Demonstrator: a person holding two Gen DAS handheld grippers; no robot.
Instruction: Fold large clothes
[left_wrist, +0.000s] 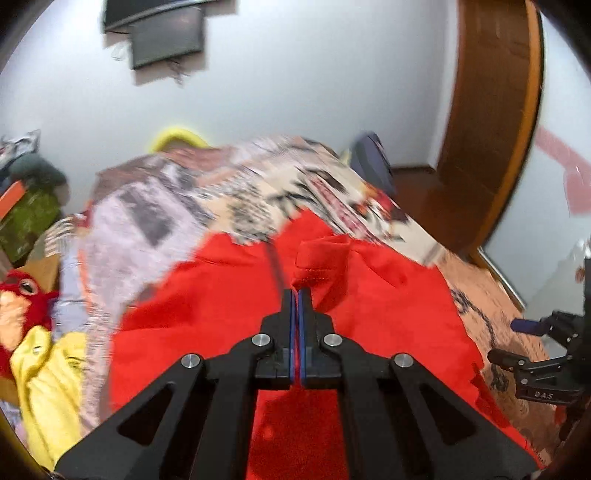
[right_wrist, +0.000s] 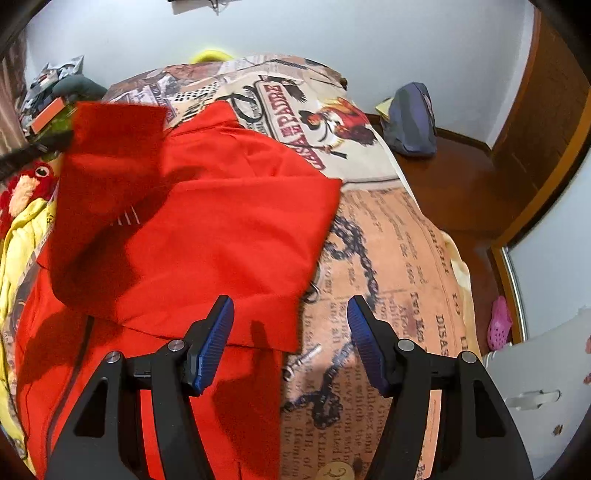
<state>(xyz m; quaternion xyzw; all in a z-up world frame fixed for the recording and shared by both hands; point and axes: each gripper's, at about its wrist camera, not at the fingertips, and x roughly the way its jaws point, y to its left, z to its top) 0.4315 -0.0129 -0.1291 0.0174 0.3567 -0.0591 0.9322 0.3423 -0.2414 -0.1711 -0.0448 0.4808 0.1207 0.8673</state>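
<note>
A large red garment (left_wrist: 221, 314) lies spread on a bed with a printed newspaper-style cover (left_wrist: 177, 199). My left gripper (left_wrist: 297, 295) is shut on a hemmed fold of the red garment and holds it lifted above the rest. In the right wrist view the red garment (right_wrist: 207, 229) has one part folded over, with a raised corner at the upper left. My right gripper (right_wrist: 290, 325) is open and empty, hovering over the garment's right edge and the bed cover (right_wrist: 388, 266). The right gripper also shows at the right edge of the left wrist view (left_wrist: 517, 339).
A yellow garment (left_wrist: 48, 384) and a red plush toy (left_wrist: 18, 295) lie at the bed's left. A dark blue bag (right_wrist: 410, 122) sits on the wooden floor by the wall. A wooden door (left_wrist: 491, 110) stands to the right. Clutter sits at the far left (right_wrist: 48, 103).
</note>
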